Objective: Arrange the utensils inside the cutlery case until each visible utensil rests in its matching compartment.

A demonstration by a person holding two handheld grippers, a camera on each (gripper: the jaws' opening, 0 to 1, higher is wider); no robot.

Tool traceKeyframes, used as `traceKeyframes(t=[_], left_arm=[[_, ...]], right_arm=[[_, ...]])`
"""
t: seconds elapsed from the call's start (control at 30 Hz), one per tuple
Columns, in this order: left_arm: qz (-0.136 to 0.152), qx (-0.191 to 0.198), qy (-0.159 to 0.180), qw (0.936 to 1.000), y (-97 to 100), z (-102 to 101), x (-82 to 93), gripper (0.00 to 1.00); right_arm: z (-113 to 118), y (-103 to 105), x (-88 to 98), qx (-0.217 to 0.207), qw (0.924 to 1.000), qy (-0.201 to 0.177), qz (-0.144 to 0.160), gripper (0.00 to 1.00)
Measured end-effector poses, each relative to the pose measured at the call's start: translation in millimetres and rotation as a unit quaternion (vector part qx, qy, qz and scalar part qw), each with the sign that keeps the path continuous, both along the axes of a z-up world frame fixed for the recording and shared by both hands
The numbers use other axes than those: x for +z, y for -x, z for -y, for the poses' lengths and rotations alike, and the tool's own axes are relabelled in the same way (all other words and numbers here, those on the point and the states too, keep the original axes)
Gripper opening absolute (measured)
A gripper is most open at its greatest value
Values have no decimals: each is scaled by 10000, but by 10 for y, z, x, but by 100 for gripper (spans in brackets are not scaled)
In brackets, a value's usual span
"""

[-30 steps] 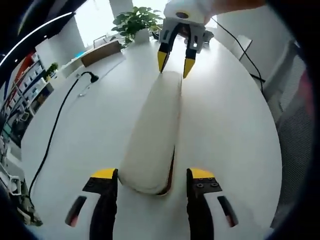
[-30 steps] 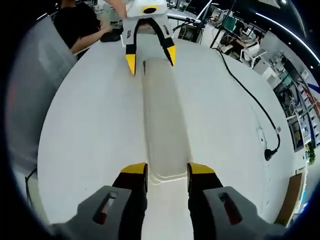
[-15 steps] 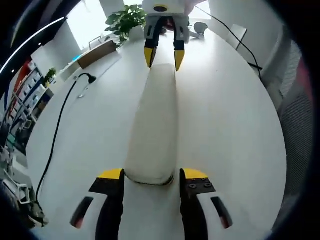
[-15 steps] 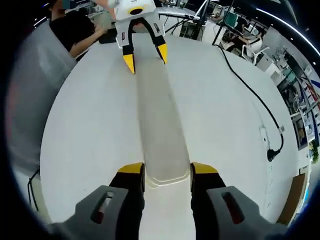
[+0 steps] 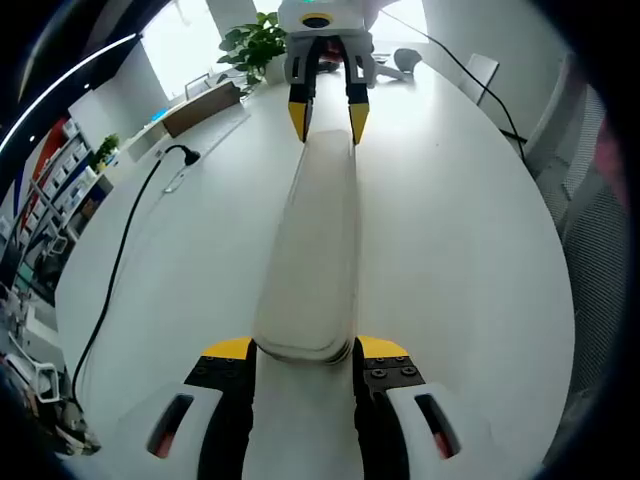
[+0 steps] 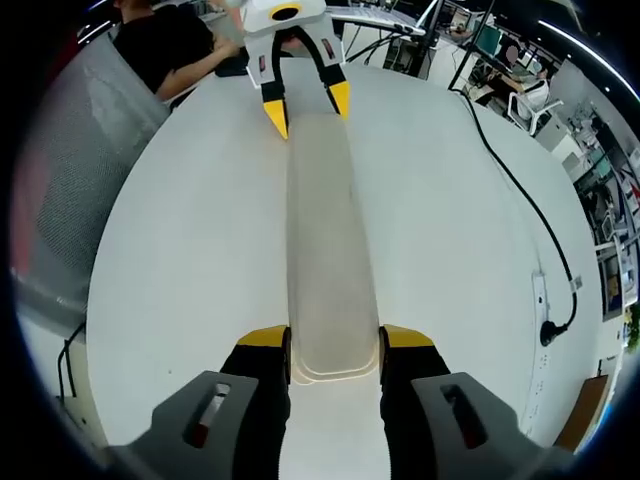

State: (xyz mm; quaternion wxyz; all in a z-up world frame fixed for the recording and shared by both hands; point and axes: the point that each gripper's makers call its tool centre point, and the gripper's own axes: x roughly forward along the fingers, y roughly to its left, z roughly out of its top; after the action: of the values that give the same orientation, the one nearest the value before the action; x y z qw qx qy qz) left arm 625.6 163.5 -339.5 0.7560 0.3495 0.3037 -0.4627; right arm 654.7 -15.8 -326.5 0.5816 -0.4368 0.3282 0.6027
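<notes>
A long white cutlery case [image 5: 315, 240] with its lid closed lies on the white table [image 5: 470, 260], stretched between both grippers. In the left gripper view my left gripper [image 5: 305, 350] has its yellow-tipped jaws pressed against both sides of the near end. My right gripper [image 5: 328, 120] flanks the far end. In the right gripper view the same case [image 6: 325, 230] runs from my right gripper [image 6: 335, 340], whose jaws clamp its near end, to my left gripper [image 6: 307, 108] at the far end. No utensils show; the lid hides the inside.
A black cable [image 5: 120, 250] with a plug [image 5: 185, 155] crosses the table's left side. A potted plant [image 5: 255, 40] and a cardboard box [image 5: 200, 100] stand at the far edge. A seated person in black [image 6: 170, 50] and a mesh chair [image 6: 80, 150] border the table.
My left gripper's jaws have narrowed onto the case's near end, and the case, earlier tilted, now lies straight between the grippers. The right gripper has kept its hold.
</notes>
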Motion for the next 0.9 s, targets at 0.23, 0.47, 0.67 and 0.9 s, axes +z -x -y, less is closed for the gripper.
traceKeyframes(t=[0.23, 0.47, 0.67, 0.9], left_arm=[[161, -93, -69, 9998, 36, -8, 15, 37], [37, 158, 7, 9999, 11, -73, -41, 40], [-102, 279, 112, 9995, 41, -53, -29, 45], [-49, 207, 19, 9998, 77, -22, -44, 47]], right_arm=[[-4, 31, -1, 181, 9998, 53, 7, 33], [-39, -13, -15, 152, 9998, 65, 110, 18], [-174, 138, 115, -670, 9919, -710, -816, 28], [-22, -232, 198, -1917, 9692, -1260, -899, 31]])
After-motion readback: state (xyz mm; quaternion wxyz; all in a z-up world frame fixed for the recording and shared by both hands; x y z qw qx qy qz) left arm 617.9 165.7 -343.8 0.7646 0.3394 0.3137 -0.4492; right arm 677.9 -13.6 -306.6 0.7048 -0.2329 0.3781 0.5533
